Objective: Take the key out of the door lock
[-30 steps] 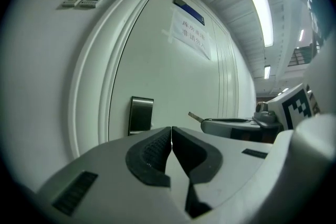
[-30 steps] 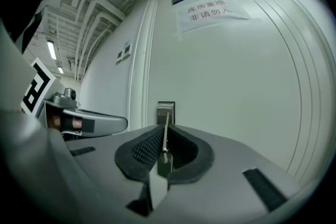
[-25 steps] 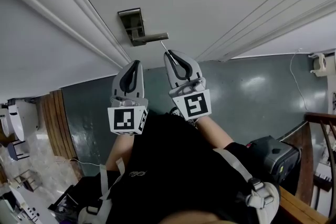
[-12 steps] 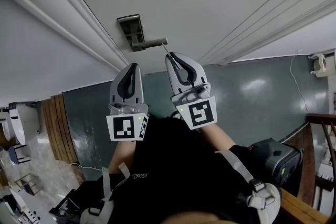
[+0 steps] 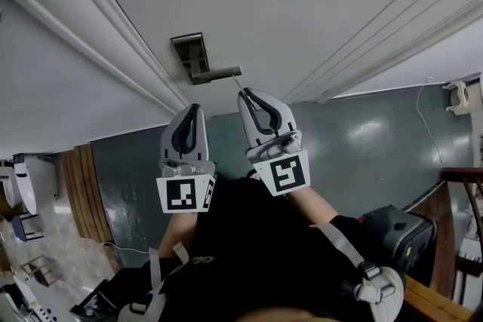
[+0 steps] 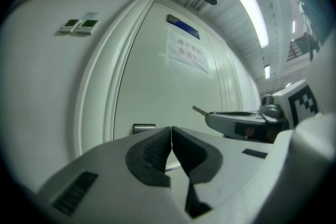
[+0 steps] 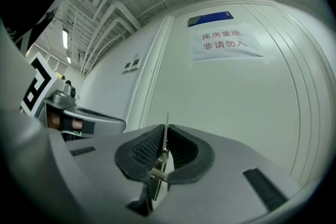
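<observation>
My right gripper (image 5: 247, 94) is shut on a thin metal key (image 5: 238, 84). Its blade pokes out past the fingertips toward the white door (image 5: 302, 4), free in the air, just below the end of the lever handle (image 5: 217, 73). The dark lock plate (image 5: 189, 55) sits behind the handle. In the right gripper view the key (image 7: 166, 136) stands edge-on between the ribbed pads. My left gripper (image 5: 195, 109) hangs beside it, shut with nothing in it. In the left gripper view the left gripper (image 6: 171, 128) has its jaws closed, and the key tip (image 6: 199, 110) shows off to the right.
The door carries a paper notice (image 6: 188, 52) and a blue plate (image 6: 183, 26). Two wall switches (image 6: 79, 25) sit left of the moulded door frame (image 5: 113, 34). A dark bag (image 5: 392, 230) and a wooden railing (image 5: 453, 253) stand on the grey floor at the right.
The handle and both grippers sit a little lower in the head view than before. The grippers keep their places by the handle, and the key stays pinched in the right one.
</observation>
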`<state>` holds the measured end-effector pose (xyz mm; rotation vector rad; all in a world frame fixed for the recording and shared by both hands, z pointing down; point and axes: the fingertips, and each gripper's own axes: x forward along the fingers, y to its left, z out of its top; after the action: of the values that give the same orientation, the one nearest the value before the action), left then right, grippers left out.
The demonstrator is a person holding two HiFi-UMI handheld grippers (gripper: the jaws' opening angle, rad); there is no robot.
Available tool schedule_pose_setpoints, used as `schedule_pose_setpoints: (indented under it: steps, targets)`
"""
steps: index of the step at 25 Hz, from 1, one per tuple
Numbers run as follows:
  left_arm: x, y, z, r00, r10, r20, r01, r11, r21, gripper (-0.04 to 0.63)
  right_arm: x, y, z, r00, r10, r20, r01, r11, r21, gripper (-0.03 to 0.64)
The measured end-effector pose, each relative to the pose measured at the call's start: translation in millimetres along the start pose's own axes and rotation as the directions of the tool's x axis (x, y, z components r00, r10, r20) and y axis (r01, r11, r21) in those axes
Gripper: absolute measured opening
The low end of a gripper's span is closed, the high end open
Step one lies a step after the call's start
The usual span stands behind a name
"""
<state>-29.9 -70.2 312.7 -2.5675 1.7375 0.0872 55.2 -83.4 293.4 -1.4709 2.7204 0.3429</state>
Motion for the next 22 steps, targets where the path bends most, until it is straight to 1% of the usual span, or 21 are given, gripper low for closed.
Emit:
schedule_pose_setpoints:
  steps: [3,8,22]
  targets:
    - [-0.5,0.5,0.8,1.000,0.005,0.005,-0.005,1.000,0.015,0.023,0.1,-0.2,0.7,1.000,-0.007,0.003,0.007,1.000,-0.018,0.031]
    - [-1.6,-0.2,0.9,1.000,-0.001,0.006,0.001,1.000,0.012,0.023,1.3,2.4,-0.5,1.000,0.001,-0.004,-0.001,1.000,-0.017,0.032]
    - [-8.2,6.3,-1.9,1.000,0.005,0.004,-0.005,1.000,0.011,0.023,4.1,9.2,-1.9,1.000,0.011,-0.001,-0.011,1.000,0.004,0.031]
